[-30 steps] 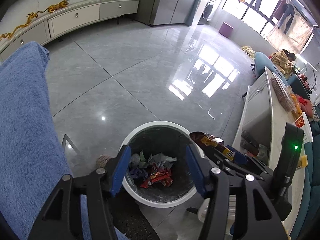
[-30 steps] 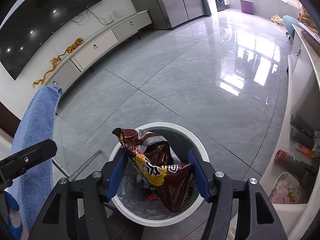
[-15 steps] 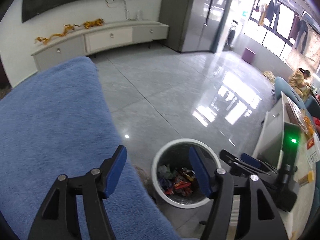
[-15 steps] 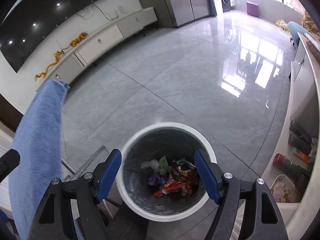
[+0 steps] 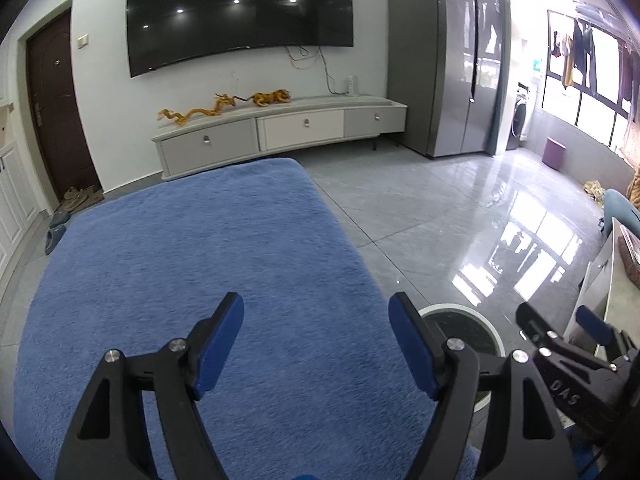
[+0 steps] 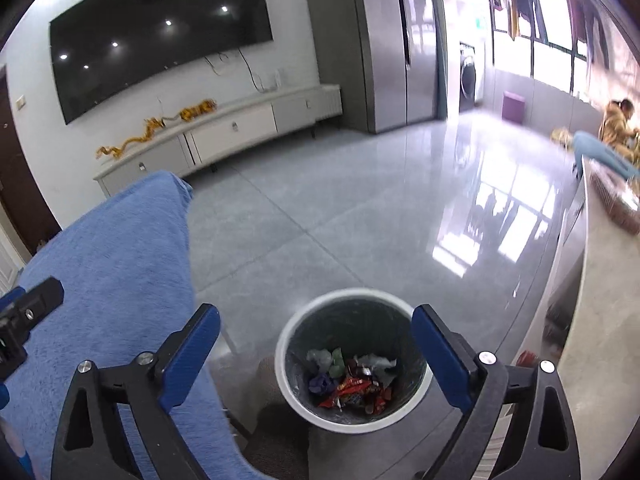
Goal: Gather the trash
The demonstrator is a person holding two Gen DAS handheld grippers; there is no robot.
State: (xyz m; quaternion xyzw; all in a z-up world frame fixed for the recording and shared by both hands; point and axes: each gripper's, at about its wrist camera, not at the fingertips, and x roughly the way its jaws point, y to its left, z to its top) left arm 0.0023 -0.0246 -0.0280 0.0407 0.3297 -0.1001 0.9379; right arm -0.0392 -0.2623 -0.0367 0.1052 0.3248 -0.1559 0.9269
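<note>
Right wrist: bin [image 6: 288,364] w/ wrappers [image 6: 352,384] inside; both hand-held grippers [image 6: 316,356] [image 5: 316,340] released, empty.

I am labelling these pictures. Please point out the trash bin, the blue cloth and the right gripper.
trash bin [image 6: 422,392], right wrist view, on its white rim.
blue cloth [image 5: 224,248], left wrist view, on its flat top.
right gripper [image 6: 316,344], right wrist view, midway between its open fingertips.

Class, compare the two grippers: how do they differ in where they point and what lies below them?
The left gripper hangs over the blue towel, aimed toward the TV. The right gripper hangs above the bin, tilted down at the wrappers. Both are open and empty.
</note>
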